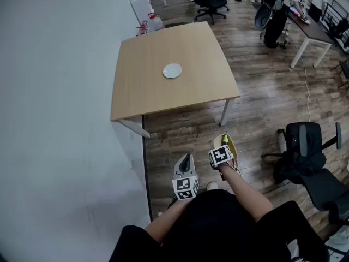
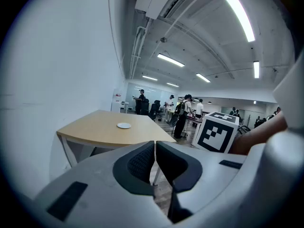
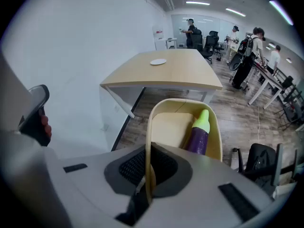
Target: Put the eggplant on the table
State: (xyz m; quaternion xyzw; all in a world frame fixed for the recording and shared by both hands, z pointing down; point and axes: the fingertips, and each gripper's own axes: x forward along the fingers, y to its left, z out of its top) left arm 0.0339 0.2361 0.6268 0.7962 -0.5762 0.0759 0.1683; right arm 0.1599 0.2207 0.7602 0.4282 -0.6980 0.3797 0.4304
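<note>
A purple eggplant [image 3: 199,134] with a green cap lies inside a pale yellow container [image 3: 180,103]. My right gripper [image 3: 147,167] is shut on that container's near rim and points steeply down. In the head view the container [image 1: 228,142] hangs over the wood floor, just ahead of the right gripper [image 1: 221,158]. My left gripper [image 1: 186,161] is beside it on the left, shut, with nothing between its pads [image 2: 142,163]. The light wooden table [image 1: 158,86] stands ahead with a small white plate [image 1: 172,70] on it.
A white wall [image 1: 54,119] runs along the left, close to the table's left side. Black office chairs [image 1: 311,157] stand on the right. Further back are more chairs [image 1: 211,1], a white desk [image 1: 313,34] and several people.
</note>
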